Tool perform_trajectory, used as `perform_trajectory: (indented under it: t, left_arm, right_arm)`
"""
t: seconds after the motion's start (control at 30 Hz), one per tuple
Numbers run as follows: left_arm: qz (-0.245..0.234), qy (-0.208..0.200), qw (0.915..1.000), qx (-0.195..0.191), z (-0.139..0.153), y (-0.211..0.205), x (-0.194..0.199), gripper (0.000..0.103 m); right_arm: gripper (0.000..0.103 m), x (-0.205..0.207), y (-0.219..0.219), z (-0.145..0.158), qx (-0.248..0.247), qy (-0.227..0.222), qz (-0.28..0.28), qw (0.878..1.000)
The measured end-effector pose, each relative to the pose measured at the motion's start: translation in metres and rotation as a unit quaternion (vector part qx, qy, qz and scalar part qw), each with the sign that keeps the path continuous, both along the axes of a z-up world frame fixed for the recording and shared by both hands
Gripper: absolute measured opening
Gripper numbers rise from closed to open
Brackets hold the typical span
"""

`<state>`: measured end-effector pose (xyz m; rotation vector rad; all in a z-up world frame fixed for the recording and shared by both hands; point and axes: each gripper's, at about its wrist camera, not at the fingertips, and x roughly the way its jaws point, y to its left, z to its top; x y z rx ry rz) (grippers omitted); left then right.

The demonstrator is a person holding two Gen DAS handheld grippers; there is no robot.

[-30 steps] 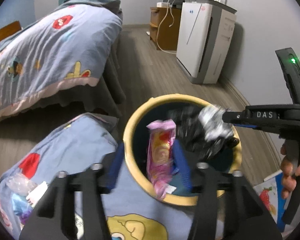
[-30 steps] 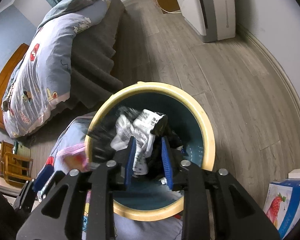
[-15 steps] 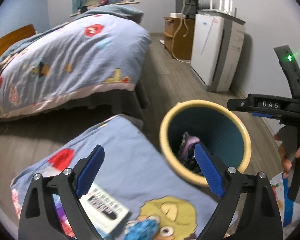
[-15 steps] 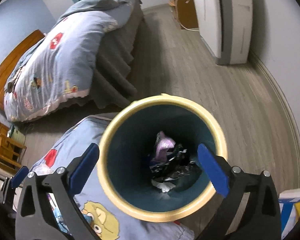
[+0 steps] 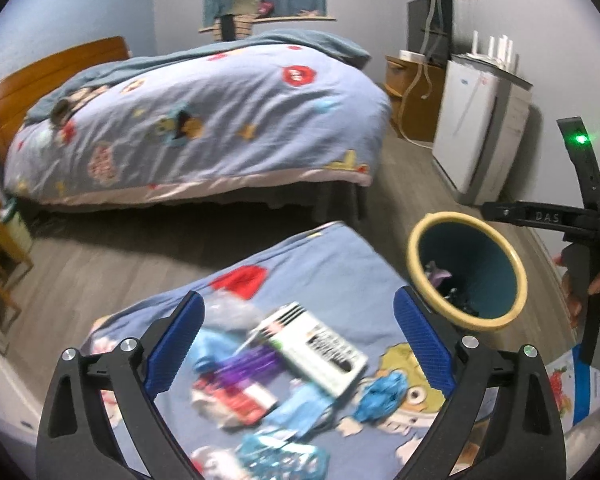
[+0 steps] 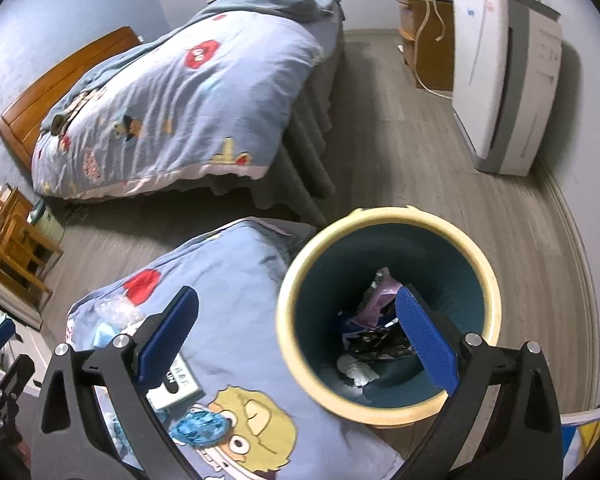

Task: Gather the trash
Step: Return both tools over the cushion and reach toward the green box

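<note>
A round bin (image 6: 388, 308) with a cream rim and dark teal inside stands on the floor; it holds a pink wrapper (image 6: 380, 300), black foil and white paper. It also shows in the left wrist view (image 5: 468, 268). Several pieces of trash lie on a blue cartoon cloth (image 5: 340, 276): a white box (image 5: 316, 348), a purple wrapper (image 5: 248, 364), a red packet (image 5: 236, 396), blue wrappers (image 5: 380, 396). My left gripper (image 5: 300, 340) is open and empty above the trash pile. My right gripper (image 6: 296, 336) is open and empty over the bin's left rim.
A bed (image 5: 204, 128) with a blue quilt stands across the wooden floor. A white appliance (image 5: 480, 132) and a wooden cabinet (image 5: 408, 96) stand by the right wall. Wooden furniture (image 6: 16, 248) is at the left. A strawberry-print bag (image 5: 560, 392) lies at the lower right.
Both grippers opened and dropped their trash, the pink wrapper and the black-and-white foil, into the bin. My left gripper then swung left and back over the trash pile; my right pulled back.
</note>
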<state>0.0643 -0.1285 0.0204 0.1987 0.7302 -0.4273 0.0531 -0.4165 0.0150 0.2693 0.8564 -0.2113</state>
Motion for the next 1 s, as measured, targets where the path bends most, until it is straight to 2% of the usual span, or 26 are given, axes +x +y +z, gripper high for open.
perform_trajectory:
  t: [0.2,0.5,0.77,1.0]
  left_arm:
    - [0.046,0.013,0.9988,-0.013,-0.010,0.046,-0.006,0.095]
    - [0.082,0.012,0.9964,-0.016,-0.011,0.088,-0.002,0.095]
    - [0.087,0.031,0.9957,0.008,-0.030,0.114,0.007,0.095]
    - [0.094,0.057,0.9935,0.031,-0.057,0.125,0.025,0.095]
  right_arm:
    - [0.097,0.005,0.041,0.001,-0.022,0.007,0.042,0.999]
    - [0.097,0.018,0.088,-0.016,-0.020,0.028,0.080,0.996]
    - [0.097,0.039,0.123,-0.051,-0.019,0.067,0.107,0.992]
    - [0.097,0.057,0.154,-0.086,-0.045,0.102,0.151,0.982]
